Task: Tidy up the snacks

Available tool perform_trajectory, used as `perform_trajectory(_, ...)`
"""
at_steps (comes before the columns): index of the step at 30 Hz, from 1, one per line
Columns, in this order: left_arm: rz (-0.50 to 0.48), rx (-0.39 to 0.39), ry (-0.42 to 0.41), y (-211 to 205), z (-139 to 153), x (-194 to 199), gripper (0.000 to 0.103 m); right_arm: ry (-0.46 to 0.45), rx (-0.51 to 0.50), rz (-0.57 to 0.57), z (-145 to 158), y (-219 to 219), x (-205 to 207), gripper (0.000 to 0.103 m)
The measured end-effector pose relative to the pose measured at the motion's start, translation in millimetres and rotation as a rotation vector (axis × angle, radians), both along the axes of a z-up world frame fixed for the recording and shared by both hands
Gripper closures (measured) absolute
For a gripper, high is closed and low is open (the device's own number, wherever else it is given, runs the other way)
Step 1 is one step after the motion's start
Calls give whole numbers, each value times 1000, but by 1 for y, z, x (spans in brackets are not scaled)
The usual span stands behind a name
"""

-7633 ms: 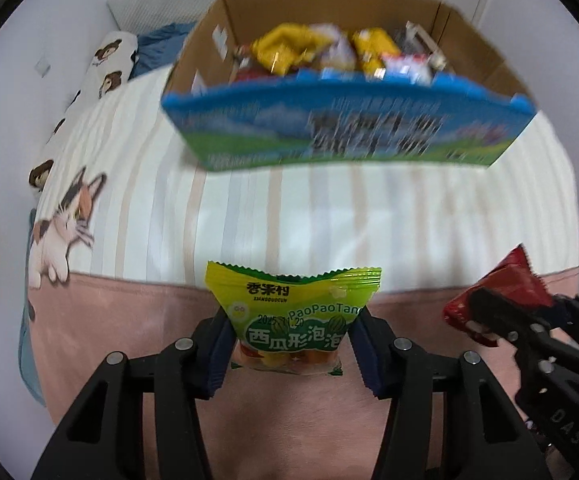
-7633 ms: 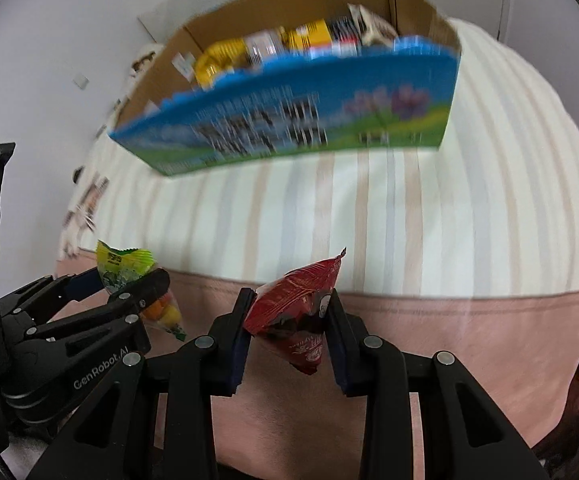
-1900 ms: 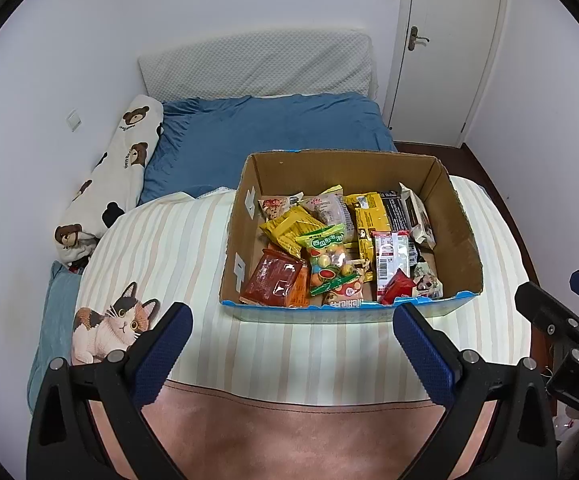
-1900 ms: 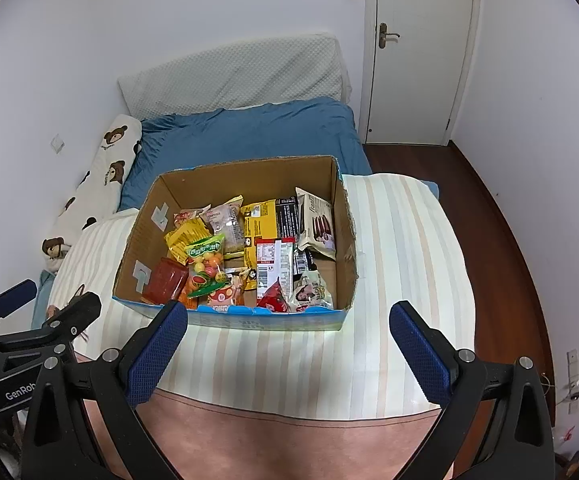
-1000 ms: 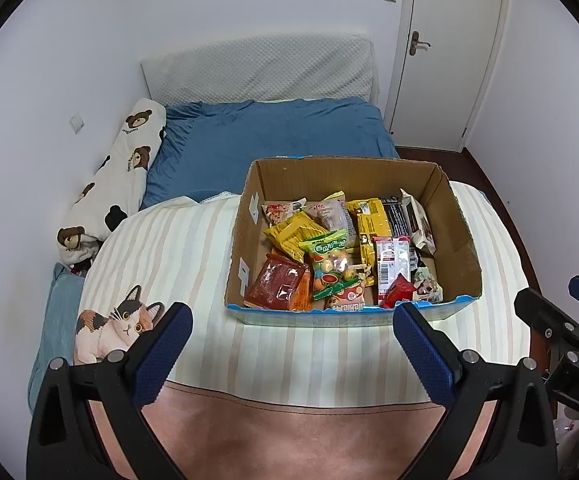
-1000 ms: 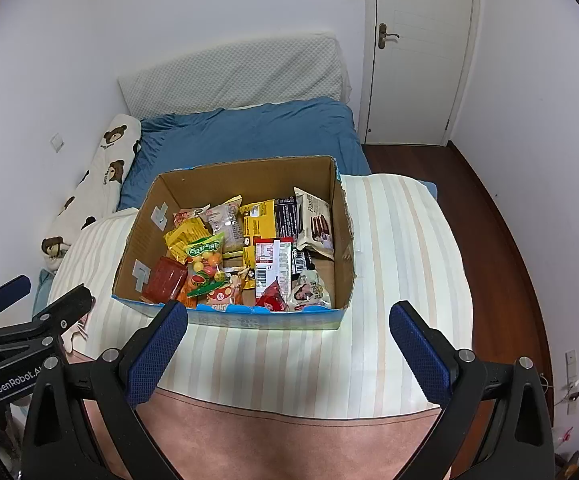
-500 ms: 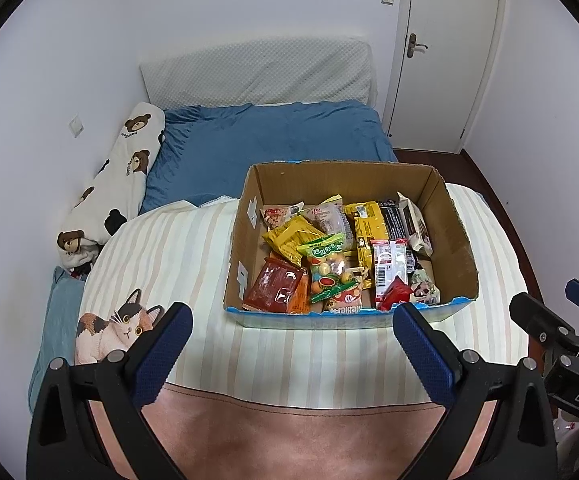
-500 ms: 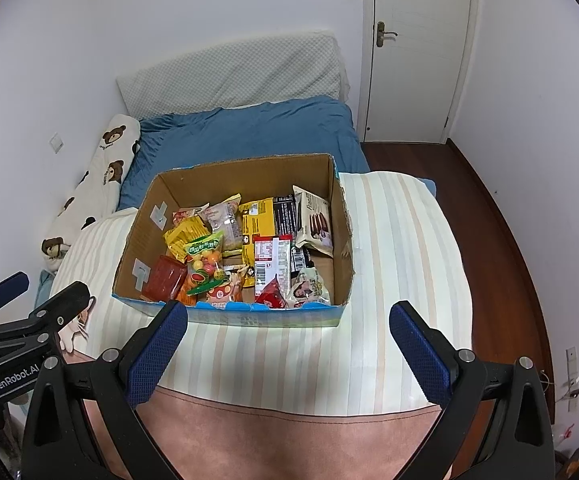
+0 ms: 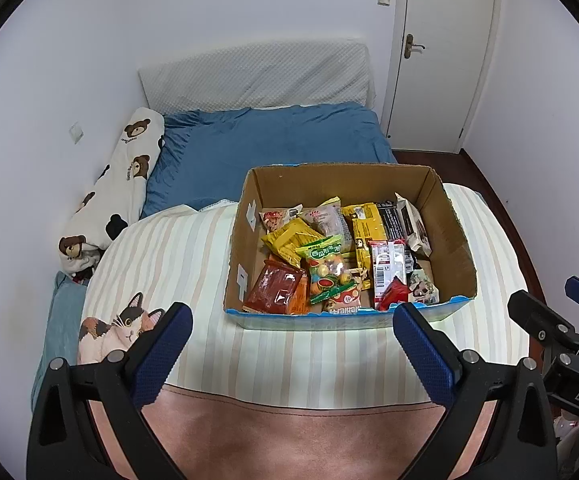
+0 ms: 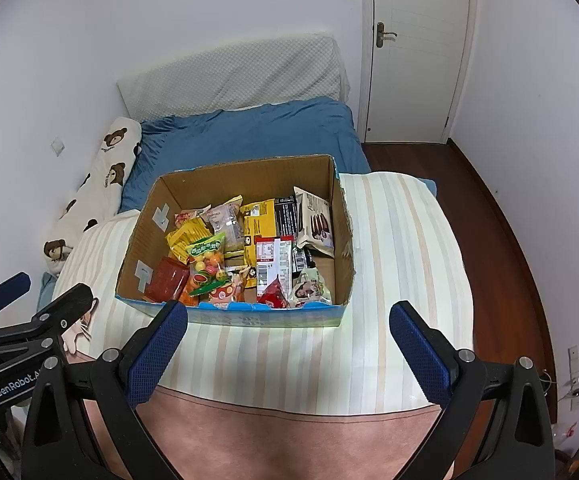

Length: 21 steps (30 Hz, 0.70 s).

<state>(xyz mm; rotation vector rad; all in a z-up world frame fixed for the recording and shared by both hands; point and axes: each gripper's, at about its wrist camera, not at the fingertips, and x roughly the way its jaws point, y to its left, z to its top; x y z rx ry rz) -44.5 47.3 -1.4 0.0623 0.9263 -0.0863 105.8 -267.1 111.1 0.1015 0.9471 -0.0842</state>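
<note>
An open cardboard box (image 9: 455, 236) (image 10: 343, 220) sits on the striped bed cover and holds several snack packets. Among them lie a green candy bag (image 9: 327, 266) (image 10: 206, 260) and a small red packet (image 9: 393, 294) (image 10: 274, 292). My left gripper (image 9: 293, 338) is open and empty, held high above the bed's near end, short of the box. My right gripper (image 10: 289, 336) is open and empty too, at about the same height. Each gripper shows at the edge of the other's view.
The striped cover (image 9: 193, 272) with a cat print (image 9: 117, 328) lies over a blue duvet (image 9: 273, 144). A bear-print pillow (image 9: 117, 188) lies along the left wall. A closed white door (image 10: 413, 48) and wood floor (image 10: 501, 232) are to the right.
Earlier each gripper was shut on a snack in front of the box: left on the green bag, right on the red packet. Both packets now lie in the box; both grippers are open, higher and farther back.
</note>
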Motion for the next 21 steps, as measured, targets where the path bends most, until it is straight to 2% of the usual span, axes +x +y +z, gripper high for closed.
perform_trajectory(21, -14, 5, -21, 0, 4, -4, 0, 0, 6, -14, 2, -3, -5, 0)
